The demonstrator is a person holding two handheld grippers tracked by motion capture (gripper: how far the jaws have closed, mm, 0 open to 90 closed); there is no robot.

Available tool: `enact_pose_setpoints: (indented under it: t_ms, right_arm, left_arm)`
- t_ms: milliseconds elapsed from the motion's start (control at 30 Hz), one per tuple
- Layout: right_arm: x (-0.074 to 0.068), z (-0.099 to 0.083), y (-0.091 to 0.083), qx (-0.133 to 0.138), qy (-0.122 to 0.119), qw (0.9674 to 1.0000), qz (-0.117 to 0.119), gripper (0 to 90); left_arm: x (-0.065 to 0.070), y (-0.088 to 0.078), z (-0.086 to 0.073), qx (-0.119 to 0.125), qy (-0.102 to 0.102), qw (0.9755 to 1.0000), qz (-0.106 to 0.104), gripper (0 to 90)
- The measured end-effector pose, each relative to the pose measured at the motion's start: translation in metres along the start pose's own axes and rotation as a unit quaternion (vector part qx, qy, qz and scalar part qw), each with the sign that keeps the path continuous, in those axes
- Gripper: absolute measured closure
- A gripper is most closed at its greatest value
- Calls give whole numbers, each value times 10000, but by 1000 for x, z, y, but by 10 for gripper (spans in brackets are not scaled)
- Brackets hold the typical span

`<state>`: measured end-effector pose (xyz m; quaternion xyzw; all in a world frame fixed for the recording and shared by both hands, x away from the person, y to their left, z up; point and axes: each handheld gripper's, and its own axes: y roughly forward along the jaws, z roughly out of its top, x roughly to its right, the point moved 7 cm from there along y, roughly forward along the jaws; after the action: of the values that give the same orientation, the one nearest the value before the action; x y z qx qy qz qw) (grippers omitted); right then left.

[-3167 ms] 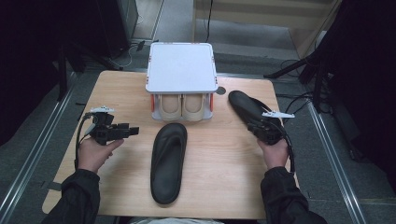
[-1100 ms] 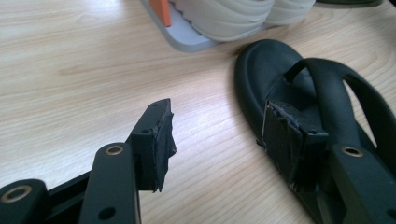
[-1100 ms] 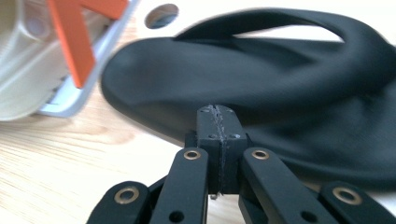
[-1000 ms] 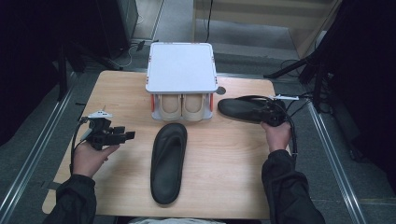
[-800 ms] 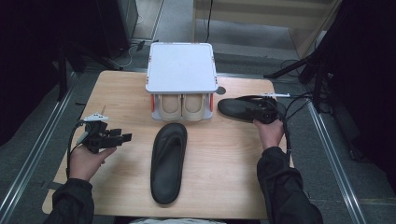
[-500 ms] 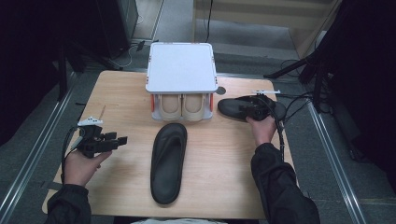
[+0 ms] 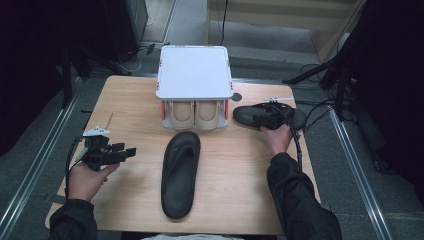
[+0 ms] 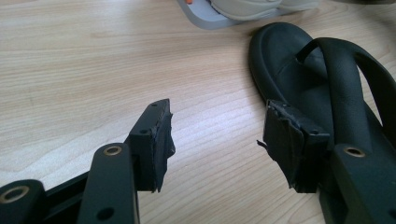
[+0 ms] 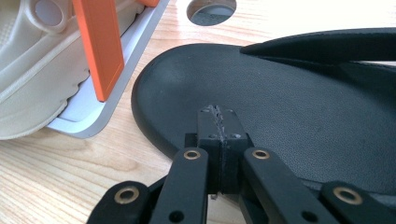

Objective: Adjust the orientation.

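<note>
A black flip-flop [image 7: 180,172] lies lengthwise in the middle of the table; its toe end and strap [image 8: 303,65] lie just beyond my left gripper's right jaw. My left gripper [image 7: 127,151] [image 8: 217,130] is held low over the wood at the left, open and empty. A second black flip-flop [image 7: 247,115] [image 9: 303,93] lies crosswise to the right of the shoe rack. My right gripper [image 7: 270,117] [image 9: 219,112] is over its footbed, shut, pads together, with nothing visible between them. Whether the tips touch the footbed is unclear.
A rack with a white top [image 7: 194,70] stands at the back centre, with a pair of beige shoes [image 7: 195,114] under it. Its orange post [image 9: 100,46] and grey base edge stand close to the flip-flop's end. A round hole [image 7: 236,96] is in the tabletop behind.
The right flip-flop has turned from diagonal to crosswise and slid left toward the rack together with my right gripper. My left hand has drifted slightly toward the near edge.
</note>
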<state>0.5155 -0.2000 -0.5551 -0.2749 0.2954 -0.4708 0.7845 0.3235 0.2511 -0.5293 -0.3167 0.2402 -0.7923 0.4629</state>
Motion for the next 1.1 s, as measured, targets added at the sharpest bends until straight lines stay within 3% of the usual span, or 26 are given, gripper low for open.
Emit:
enact_pose_setpoints:
  t_ms: [567,1100]
  right_arm:
    - [-1,-12,-11,-103,4,9999,96,900]
    - [6,-26,-27,-146,35,9998,103,900]
  left_arm:
    - [7,14,11,-49,149,9997,-161,421]
    - [15,28,27,-53,323,9990,-299,425]
